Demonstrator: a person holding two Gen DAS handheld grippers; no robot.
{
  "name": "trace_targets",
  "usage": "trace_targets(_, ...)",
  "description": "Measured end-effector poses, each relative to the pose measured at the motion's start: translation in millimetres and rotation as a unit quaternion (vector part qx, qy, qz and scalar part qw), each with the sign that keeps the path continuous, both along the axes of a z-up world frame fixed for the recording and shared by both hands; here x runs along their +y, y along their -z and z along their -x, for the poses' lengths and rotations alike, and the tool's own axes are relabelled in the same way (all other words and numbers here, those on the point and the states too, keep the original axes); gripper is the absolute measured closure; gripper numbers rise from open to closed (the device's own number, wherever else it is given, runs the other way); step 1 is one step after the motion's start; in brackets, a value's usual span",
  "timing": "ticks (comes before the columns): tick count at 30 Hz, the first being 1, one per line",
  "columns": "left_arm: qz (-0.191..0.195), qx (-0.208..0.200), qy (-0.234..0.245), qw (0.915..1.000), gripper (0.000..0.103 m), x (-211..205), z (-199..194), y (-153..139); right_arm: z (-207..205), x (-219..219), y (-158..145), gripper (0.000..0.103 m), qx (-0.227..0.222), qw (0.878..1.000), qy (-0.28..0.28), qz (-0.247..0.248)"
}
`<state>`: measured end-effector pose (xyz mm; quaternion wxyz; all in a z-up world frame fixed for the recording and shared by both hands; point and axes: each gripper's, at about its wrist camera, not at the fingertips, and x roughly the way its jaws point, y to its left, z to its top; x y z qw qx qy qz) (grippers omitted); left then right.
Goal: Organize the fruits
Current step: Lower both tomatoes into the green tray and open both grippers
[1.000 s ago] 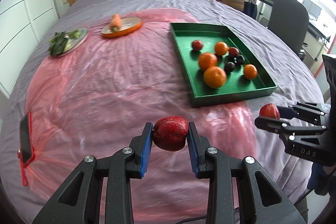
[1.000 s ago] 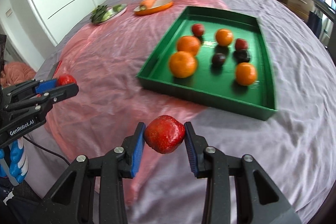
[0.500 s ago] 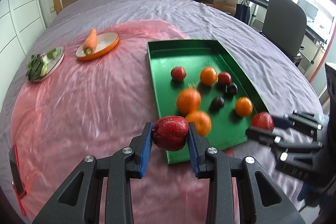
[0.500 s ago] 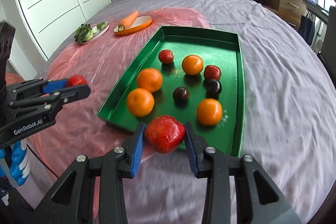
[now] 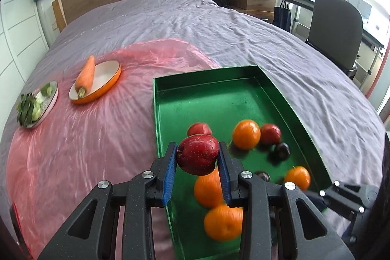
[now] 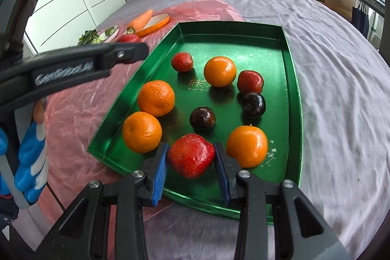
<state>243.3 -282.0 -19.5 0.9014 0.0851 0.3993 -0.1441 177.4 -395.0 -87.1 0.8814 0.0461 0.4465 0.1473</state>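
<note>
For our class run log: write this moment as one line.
left hand-held gripper: holds dark red apple | right hand-held gripper: holds red apple | both over green tray

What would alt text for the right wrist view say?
The right gripper holds a red apple just above the near end of a green tray on a bed, which holds four oranges, two red fruits and two dark plums. The left gripper reaches in from the left.

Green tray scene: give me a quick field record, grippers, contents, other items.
left gripper: shut on dark red apple, above the tray's near left part
right gripper: shut on bright red apple, above the tray's near edge
green rectangular tray: on the bed; holds four oranges, two small red fruits, two dark plums
orange dish: carrot lying across it
grey plate: leafy greens
surface: pink plastic sheet over the purple bedsheet
</note>
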Motion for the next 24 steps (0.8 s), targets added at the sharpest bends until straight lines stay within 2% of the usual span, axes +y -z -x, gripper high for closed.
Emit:
trace_targets(10, -0.008, 0.014, -0.014, 0.9998, 0.075, -11, -35, 24, -5, 9, 7, 0.041, -0.019, 1.000, -0.011, 0.008)
trace_targets(24, -0.032, 0.035, -0.009, 0.9988, 0.075, -27, -44, 46, -7, 13, 18, 0.041, -0.011, 1.000, -0.003, 0.015)
